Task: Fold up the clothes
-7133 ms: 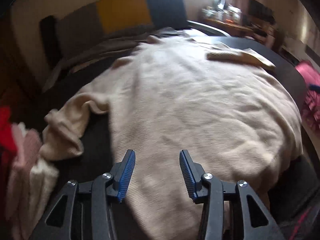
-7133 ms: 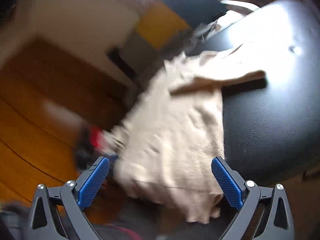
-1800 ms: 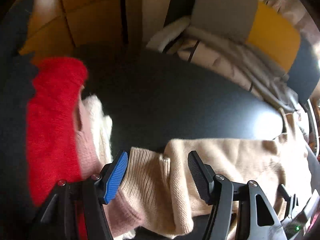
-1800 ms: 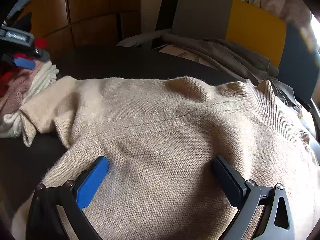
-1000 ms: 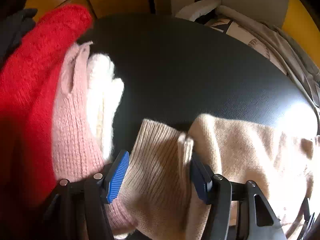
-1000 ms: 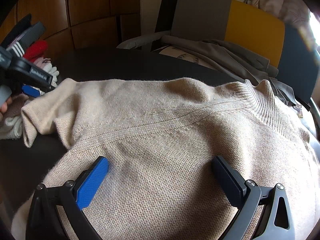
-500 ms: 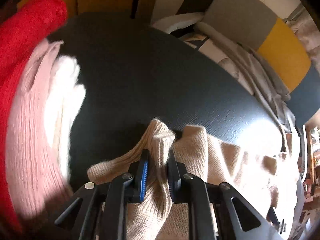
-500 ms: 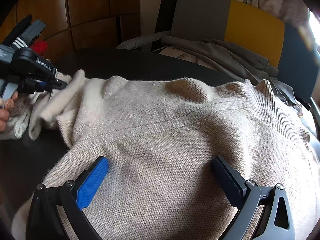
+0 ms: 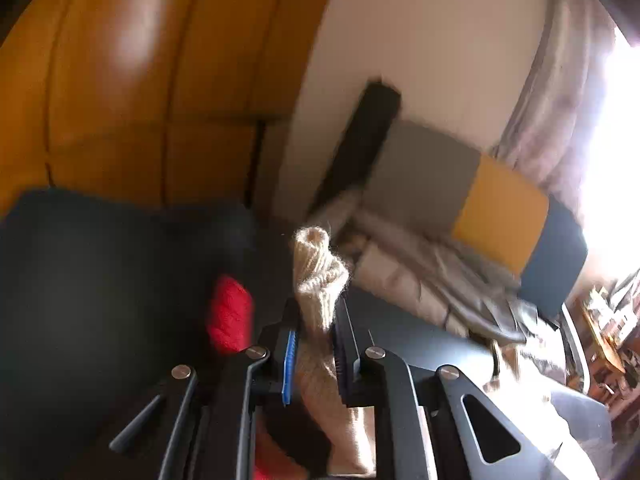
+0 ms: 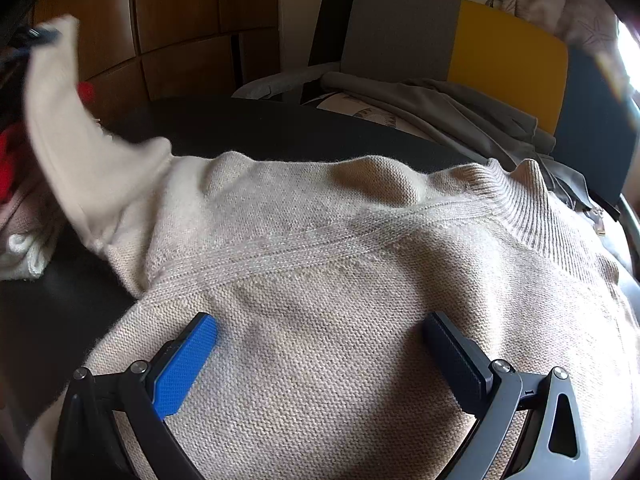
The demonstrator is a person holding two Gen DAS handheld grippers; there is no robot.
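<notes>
A beige knit sweater (image 10: 340,264) lies spread on the black table (image 10: 280,128), collar at the right. Its left sleeve (image 10: 76,128) is lifted off the table and stretched up toward the top left. My left gripper (image 9: 316,316) is shut on the ribbed cuff (image 9: 318,268), which sticks out beyond the pads. In the right wrist view the left gripper shows only as a dark blur at the sleeve's tip. My right gripper (image 10: 320,340) stands open, its fingers wide apart and resting on the sweater's body below the shoulder seam.
Red (image 9: 230,314), pink and white (image 10: 24,256) folded knitwear is stacked at the table's left edge. A grey, yellow and blue chair (image 10: 460,44) draped with grey clothes (image 10: 420,100) stands behind the table. Wooden panels (image 10: 180,12) back the left side.
My left gripper closed on the sleeve cuff, then rose and tilted upward, lifting the sleeve off the table. The right gripper and the sweater body stayed put.
</notes>
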